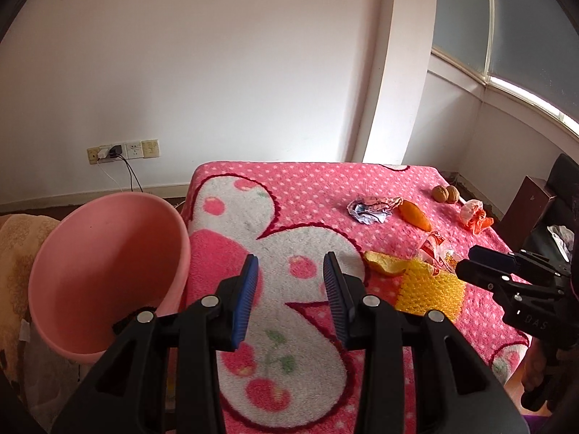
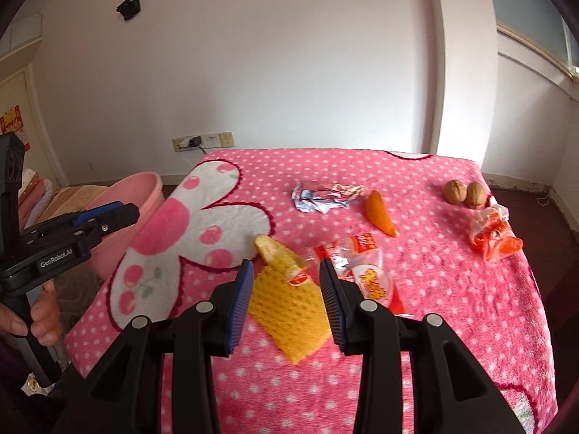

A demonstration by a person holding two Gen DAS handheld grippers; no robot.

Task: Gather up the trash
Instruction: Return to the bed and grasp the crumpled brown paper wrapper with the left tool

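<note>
Trash lies on a pink blanket-covered table (image 2: 434,325): a yellow foam net (image 2: 289,311), a peel piece (image 2: 266,247), a red-and-clear wrapper (image 2: 365,267), a crumpled silver wrapper (image 2: 322,195), an orange peel (image 2: 380,213), an orange-red wrapper (image 2: 494,235) and two walnuts (image 2: 465,191). My right gripper (image 2: 286,271) is open, its fingers just above the yellow net, holding nothing. My left gripper (image 1: 291,266) is open and empty over the blanket's white pattern, beside a pink bin (image 1: 105,271). The yellow net (image 1: 430,289) also shows in the left wrist view.
The pink bin (image 2: 134,195) stands off the table's left edge. A wall with sockets (image 1: 123,150) and cables is behind. A dark chair or box (image 1: 535,202) stands at the right. Folded blankets (image 1: 14,253) lie left of the bin.
</note>
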